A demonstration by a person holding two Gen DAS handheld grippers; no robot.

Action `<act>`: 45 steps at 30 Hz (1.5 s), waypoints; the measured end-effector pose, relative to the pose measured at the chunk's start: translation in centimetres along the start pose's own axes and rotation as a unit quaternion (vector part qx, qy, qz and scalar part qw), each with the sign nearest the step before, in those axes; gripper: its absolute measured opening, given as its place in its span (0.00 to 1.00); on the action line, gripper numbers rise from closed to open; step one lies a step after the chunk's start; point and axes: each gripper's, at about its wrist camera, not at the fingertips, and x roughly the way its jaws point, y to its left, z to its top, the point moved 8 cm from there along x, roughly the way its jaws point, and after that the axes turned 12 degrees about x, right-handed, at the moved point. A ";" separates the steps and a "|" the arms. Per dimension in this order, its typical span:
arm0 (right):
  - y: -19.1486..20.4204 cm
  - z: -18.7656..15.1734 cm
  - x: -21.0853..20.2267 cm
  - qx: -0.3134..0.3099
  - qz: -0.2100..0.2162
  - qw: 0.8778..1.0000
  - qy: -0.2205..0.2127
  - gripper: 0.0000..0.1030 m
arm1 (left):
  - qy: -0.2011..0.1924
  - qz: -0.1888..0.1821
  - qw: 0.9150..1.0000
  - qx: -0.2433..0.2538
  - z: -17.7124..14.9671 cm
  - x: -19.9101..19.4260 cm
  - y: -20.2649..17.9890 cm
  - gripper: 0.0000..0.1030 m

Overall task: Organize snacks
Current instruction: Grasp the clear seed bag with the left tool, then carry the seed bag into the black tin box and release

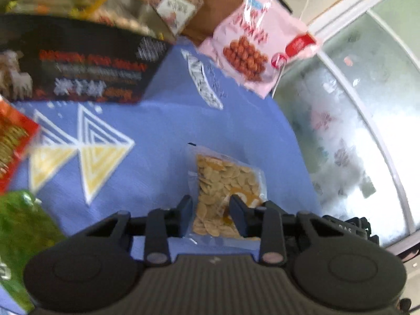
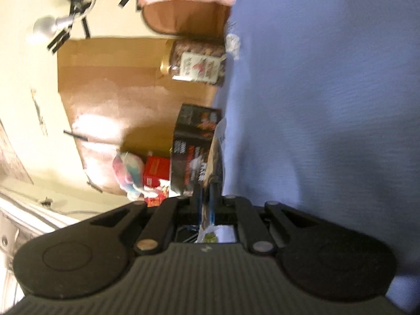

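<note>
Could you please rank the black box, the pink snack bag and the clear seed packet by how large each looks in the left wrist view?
1. black box
2. pink snack bag
3. clear seed packet, though it is nearest the camera, so true sizes remain unsure.

A blue cloth (image 1: pixel 162 131) with white and yellow triangles covers the bench. Beside it a frosted glass pane (image 1: pixel 349 141) in a pale frame glows with daylight. Cream floor (image 2: pixel 31 78), a brown cardboard sheet (image 2: pixel 110 78) and a silver lamp (image 2: pixel 44 27) show beyond.
</note>
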 end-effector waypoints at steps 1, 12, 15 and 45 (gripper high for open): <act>0.8 -0.1 0.7 -0.010 0.003 1.000 0.007 0.07 | -0.012 0.002 1.000 0.000 0.5 -0.8 0.2 0.30; 11.6 0.2 15.1 -0.173 -0.007 0.982 0.078 0.08 | -0.157 0.068 0.985 -0.021 10.4 -9.5 7.8 0.33; 11.5 0.3 19.5 -0.233 -0.049 0.968 0.076 0.08 | -0.154 0.100 0.982 -0.050 11.7 -9.6 11.7 0.33; 4.4 -8.0 11.2 -0.389 -0.187 0.900 -0.057 0.40 | -0.112 0.317 0.934 0.119 2.7 -11.6 3.5 0.37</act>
